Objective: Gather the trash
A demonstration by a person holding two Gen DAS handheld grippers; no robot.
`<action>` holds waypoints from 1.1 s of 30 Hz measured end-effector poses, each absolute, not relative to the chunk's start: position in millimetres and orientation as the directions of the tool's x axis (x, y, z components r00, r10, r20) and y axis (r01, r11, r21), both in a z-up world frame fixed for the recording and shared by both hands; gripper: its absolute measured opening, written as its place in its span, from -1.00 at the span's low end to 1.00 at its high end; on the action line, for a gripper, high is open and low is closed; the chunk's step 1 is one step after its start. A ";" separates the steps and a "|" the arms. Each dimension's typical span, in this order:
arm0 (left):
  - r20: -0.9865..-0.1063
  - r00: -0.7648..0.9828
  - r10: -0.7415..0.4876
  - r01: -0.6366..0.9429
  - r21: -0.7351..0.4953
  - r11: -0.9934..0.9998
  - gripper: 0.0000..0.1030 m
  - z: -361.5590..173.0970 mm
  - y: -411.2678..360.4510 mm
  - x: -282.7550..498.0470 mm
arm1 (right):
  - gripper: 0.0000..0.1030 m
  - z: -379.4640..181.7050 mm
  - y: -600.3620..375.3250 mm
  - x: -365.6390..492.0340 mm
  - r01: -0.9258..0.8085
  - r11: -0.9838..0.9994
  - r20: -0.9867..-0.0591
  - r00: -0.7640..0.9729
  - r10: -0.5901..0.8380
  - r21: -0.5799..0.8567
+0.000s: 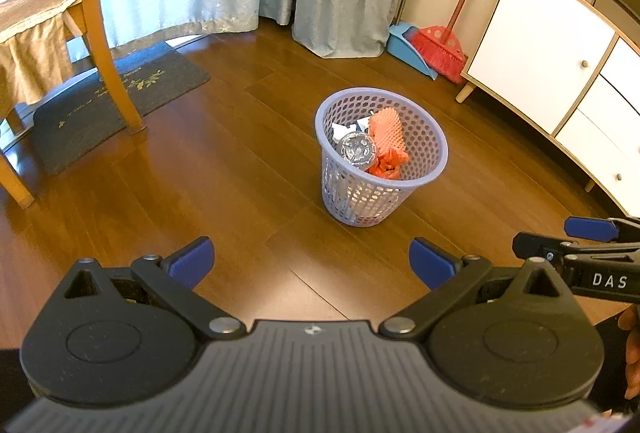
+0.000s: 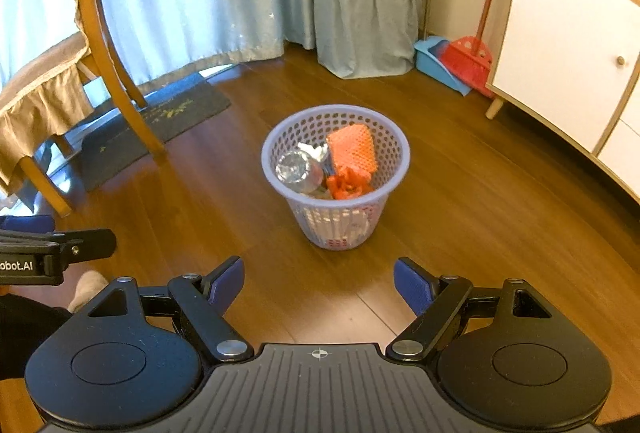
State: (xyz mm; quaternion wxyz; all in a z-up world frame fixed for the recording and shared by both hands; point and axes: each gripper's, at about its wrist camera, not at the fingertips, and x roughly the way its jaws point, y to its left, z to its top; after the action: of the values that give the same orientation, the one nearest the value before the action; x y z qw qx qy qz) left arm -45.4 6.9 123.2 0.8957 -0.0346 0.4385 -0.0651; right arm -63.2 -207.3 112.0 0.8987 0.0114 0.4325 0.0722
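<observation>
Trash (image 2: 340,163) half-hidden inside basket (image 2: 394,169)

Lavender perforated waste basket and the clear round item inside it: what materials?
Lavender perforated waste basket: looks like moulded plastic, matte, with regular round holes and a rolled rim. Clear round item: probably thin transparent plastic, glossy, with moulded ridges catching light; could be a cup or bottle base.

Both grippers are matte black: the left gripper (image 1: 311,262) and right gripper (image 2: 319,283) have blue pads (image 1: 191,262), round hubs, silver pivot screws (image 2: 233,347), ribbed grey bases and white lettering "DAS" (image 1: 609,280). Dark sleeve.
</observation>
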 end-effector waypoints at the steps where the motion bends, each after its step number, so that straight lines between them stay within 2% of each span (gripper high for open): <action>1: -0.781 0.607 -0.147 0.086 -0.118 0.989 0.98 123.1 7.1 -48.0 | 0.54 112.0 -208.6 -65.3 -0.115 0.990 -0.777 0.614 0.139 0.087; 11: -0.769 0.629 -0.112 0.082 -0.077 0.994 0.98 117.2 12.8 -53.3 | 0.54 104.9 -198.7 -70.3 -0.119 0.989 -0.787 0.600 0.144 0.090; 33: -0.816 0.568 -0.109 0.098 -0.064 0.993 0.98 82.2 14.2 -47.4 | 0.54 70.5 -184.4 -55.9 -0.144 0.981 -0.794 0.578 0.188 0.127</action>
State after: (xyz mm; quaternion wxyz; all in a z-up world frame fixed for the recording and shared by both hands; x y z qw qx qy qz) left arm -47.4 14.2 82.2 0.8854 -0.0057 0.4611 -0.0583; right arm -55.9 -184.4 70.5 0.8880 0.0245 0.4496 0.0933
